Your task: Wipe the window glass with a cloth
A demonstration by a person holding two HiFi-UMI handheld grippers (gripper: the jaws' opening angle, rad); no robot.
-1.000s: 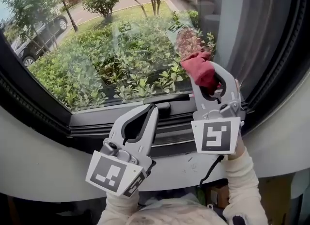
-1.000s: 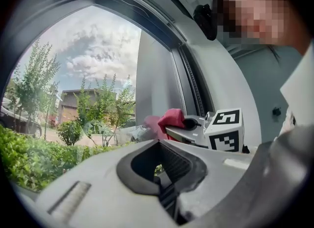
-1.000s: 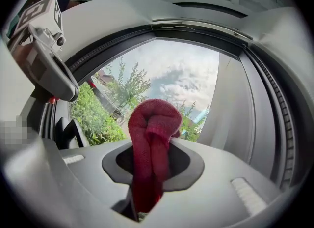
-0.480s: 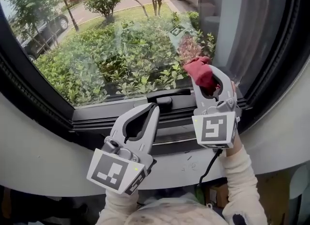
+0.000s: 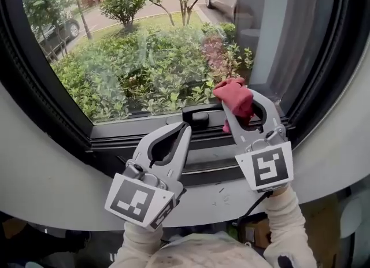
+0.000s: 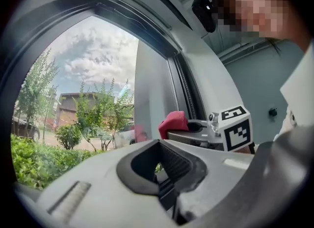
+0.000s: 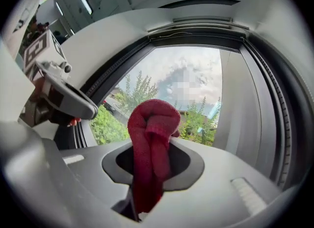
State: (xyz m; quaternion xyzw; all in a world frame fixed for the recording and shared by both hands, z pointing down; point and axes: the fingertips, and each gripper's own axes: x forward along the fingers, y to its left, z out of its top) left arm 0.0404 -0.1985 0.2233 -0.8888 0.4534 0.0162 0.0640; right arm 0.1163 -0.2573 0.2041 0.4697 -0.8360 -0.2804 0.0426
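your right gripper (image 5: 238,110) pinches the cloth (image 5: 233,95) near the window glass (image 5: 144,53); left gripper (image 5: 185,128) is pressed together, empty. wiping appears unfinished.

The cloth (image 5: 233,93) is a red woven textile, matt, with a coarse, nubbly surface. The window glass (image 5: 144,47) is clear and glossy, with faint reflections and hazy patches. The window frame (image 5: 55,119) is dark, smooth and matt; metal or plastic cannot be told. The right gripper (image 5: 245,100) and the left gripper (image 5: 182,128) have light grey moulded plastic bodies, smooth and matt. The inner pads (image 6: 172,164) are black, ribbed and rubber-like. The marker cube (image 5: 265,168) has matt white faces with black print. The sill (image 5: 58,197) is white, smooth and matt, with small dark scuffs. The sleeve (image 5: 286,220) is cream knitted cloth.
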